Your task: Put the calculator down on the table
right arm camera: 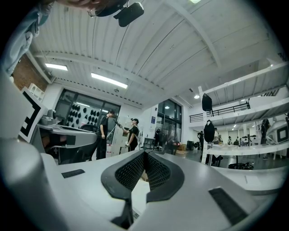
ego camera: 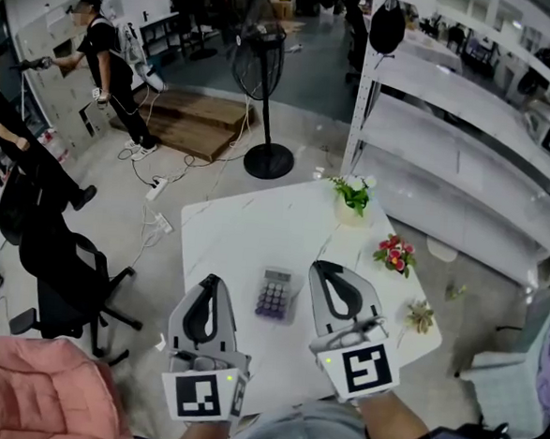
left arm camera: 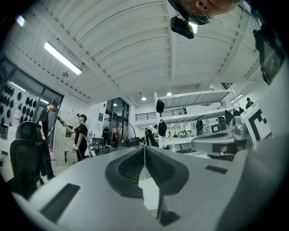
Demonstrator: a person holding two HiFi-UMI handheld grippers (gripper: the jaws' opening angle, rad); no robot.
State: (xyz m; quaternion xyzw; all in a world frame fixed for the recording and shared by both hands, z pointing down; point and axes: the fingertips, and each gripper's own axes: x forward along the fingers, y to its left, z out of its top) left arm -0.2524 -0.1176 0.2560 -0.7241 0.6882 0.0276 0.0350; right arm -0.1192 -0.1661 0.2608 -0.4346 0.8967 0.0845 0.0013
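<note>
A grey calculator [ego camera: 275, 293] with purple keys lies flat on the white table [ego camera: 246, 226], between my two grippers and touched by neither. My left gripper [ego camera: 212, 281] hovers to its left with jaws pressed together and nothing in them. My right gripper [ego camera: 322, 266] hovers to its right, jaws also together and empty. In the left gripper view the left gripper [left arm camera: 144, 148] points level across the room, tips closed. The right gripper view shows the right gripper [right arm camera: 144, 153] the same way, tips meeting. The calculator is hidden in both gripper views.
A white pot of green leaves and white flowers [ego camera: 353, 196], red flowers [ego camera: 396, 254] and a small dry plant [ego camera: 420, 316] sit along the table's right side. A floor fan [ego camera: 261, 91] stands beyond the table, shelving [ego camera: 467, 152] to the right, a black office chair [ego camera: 60, 274] to the left.
</note>
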